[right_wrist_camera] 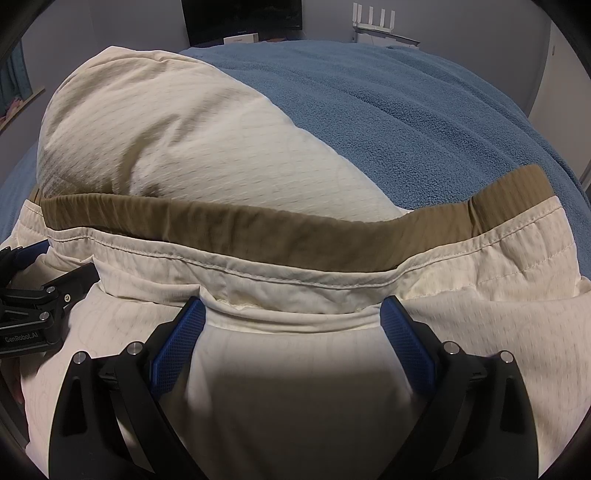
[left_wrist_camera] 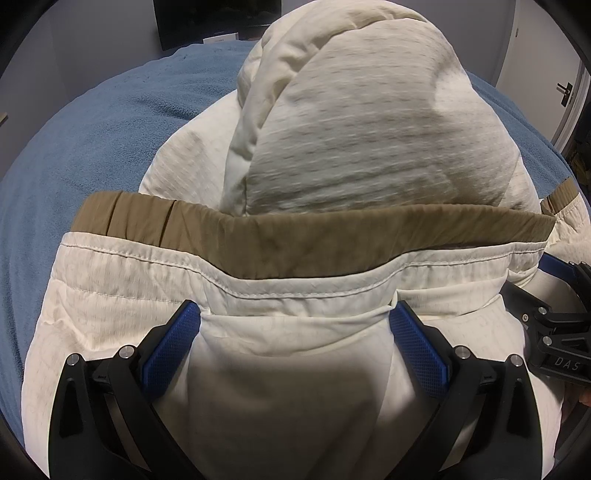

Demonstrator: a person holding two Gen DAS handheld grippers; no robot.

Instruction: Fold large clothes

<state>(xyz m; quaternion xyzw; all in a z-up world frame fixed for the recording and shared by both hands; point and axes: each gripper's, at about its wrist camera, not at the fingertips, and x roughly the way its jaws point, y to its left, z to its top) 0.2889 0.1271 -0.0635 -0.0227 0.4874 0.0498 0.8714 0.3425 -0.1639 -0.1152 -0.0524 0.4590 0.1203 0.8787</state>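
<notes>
A cream puffy jacket with a tan hem band lies on a blue blanket. My left gripper has its blue pads wide apart with a thick fold of jacket bunched between them. My right gripper stands the same way, its blue pads on either side of a fold just below the tan band of the jacket. Each gripper shows at the other view's edge, the right one in the left wrist view and the left one in the right wrist view.
The blue blanket covers the bed to the right. A dark screen and a white router stand at the far wall. A door with a handle is at the right.
</notes>
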